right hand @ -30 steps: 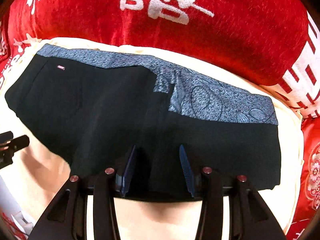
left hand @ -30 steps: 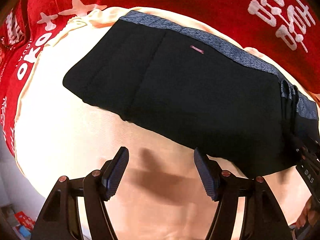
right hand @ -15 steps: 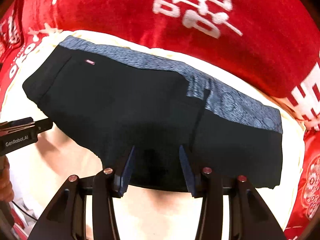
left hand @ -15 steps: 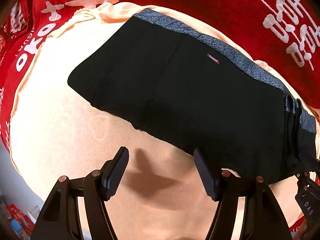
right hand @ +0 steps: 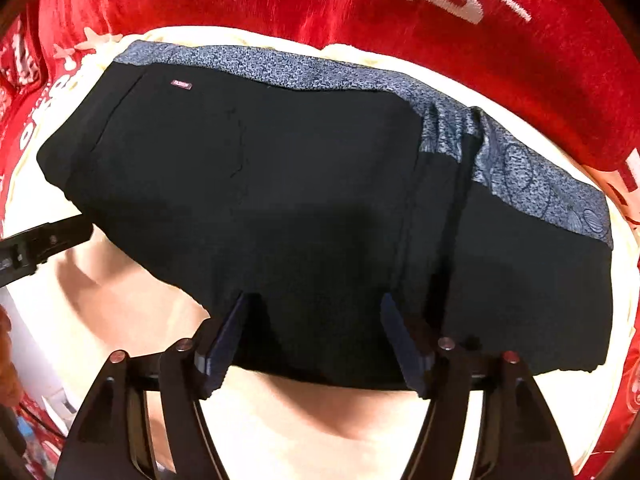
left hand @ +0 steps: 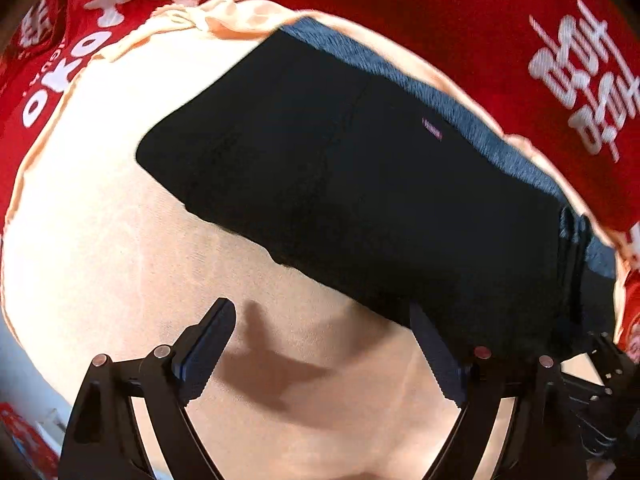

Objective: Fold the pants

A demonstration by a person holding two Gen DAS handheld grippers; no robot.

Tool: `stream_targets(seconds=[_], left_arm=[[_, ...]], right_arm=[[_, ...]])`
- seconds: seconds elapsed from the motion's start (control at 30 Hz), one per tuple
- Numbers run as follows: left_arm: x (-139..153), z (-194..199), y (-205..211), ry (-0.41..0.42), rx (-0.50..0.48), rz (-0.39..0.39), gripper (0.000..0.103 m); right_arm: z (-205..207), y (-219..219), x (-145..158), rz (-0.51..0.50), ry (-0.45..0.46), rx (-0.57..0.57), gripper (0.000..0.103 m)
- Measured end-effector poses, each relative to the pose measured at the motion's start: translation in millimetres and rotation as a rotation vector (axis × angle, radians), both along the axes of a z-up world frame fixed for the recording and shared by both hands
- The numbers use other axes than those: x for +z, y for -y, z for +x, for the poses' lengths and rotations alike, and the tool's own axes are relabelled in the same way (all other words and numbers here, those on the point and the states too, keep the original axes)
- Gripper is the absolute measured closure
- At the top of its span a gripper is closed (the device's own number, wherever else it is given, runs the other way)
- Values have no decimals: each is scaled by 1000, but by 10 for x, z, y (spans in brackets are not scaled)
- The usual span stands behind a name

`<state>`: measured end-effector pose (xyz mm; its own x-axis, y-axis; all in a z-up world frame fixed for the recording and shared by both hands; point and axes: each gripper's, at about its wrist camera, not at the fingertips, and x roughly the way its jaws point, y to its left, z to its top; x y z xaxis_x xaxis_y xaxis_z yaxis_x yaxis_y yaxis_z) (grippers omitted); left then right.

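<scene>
I find the black pants (right hand: 304,208) lying folded on the cream cloth (left hand: 92,240), their grey patterned waistband (right hand: 520,168) along the cloth's far edge next to the red cover (right hand: 400,40). My left gripper (left hand: 324,344) is opening over bare cloth at the near hem, grasping nothing. My right gripper (right hand: 312,332) is opening above the near hem, pads clear of the fabric.

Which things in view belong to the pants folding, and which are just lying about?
Job:
black pants with grey patterned waistband
left hand-held gripper, jaws opening
right hand-held gripper, jaws opening

Lying about:
cream cloth
red velvet cover with white lettering
</scene>
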<state>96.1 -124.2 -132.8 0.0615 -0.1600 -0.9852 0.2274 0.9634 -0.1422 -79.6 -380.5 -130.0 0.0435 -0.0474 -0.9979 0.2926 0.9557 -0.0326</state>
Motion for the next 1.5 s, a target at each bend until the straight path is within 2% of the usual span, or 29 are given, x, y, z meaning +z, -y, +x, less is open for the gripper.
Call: stream_targets(seconds=[0.2, 0.37, 0.43, 0.7, 0.9, 0.97, 1.07, 1.13, 1.2, 1.27, 1.37, 1.43, 1.47, 1.5], left_arm=[[-57, 49, -261, -27, 47, -67, 13], [-37, 167, -489, -14, 104, -122, 13], [91, 177, -458, -15, 146, -172, 13], [-2, 327, -690, -51, 267, -414, 13], [-110, 391, -633, -41, 312, -526, 13], [-122, 440, -603, -34, 318, -541, 13], [-86, 519, -517, -37, 329, -533, 13], [0, 548, -433, -8, 318, -534, 13], [-11, 574, -317, 19, 285, -469, 13], [-127, 608, -246, -6, 292, -410, 13], [-91, 613, -145, 32, 306, -337, 13], [-70, 595, -85, 57, 301, -247, 33], [-57, 586, -60, 72, 290, -192, 52], [-41, 578, -40, 86, 268, -159, 59]], right_arm=[[21, -51, -37, -11, 1, 17, 24], [35, -88, -74, -12, -1, 21, 23], [44, -103, -86, -14, -3, 24, 23], [38, -177, -119, -21, -1, 33, 20], [42, -270, -157, -38, 1, 56, 18], [36, -285, -162, -34, 8, 52, 18], [19, -301, -159, -27, 14, 54, 18], [13, -289, -160, -17, 20, 52, 18], [-5, -267, -147, -10, 23, 48, 18], [-12, -216, -130, -4, 24, 49, 18], [-5, -174, -95, 14, 27, 39, 18], [20, -145, -29, 31, 23, 35, 18], [39, -120, 27, 40, 25, 28, 18], [67, -80, 102, 45, 34, 18, 18]])
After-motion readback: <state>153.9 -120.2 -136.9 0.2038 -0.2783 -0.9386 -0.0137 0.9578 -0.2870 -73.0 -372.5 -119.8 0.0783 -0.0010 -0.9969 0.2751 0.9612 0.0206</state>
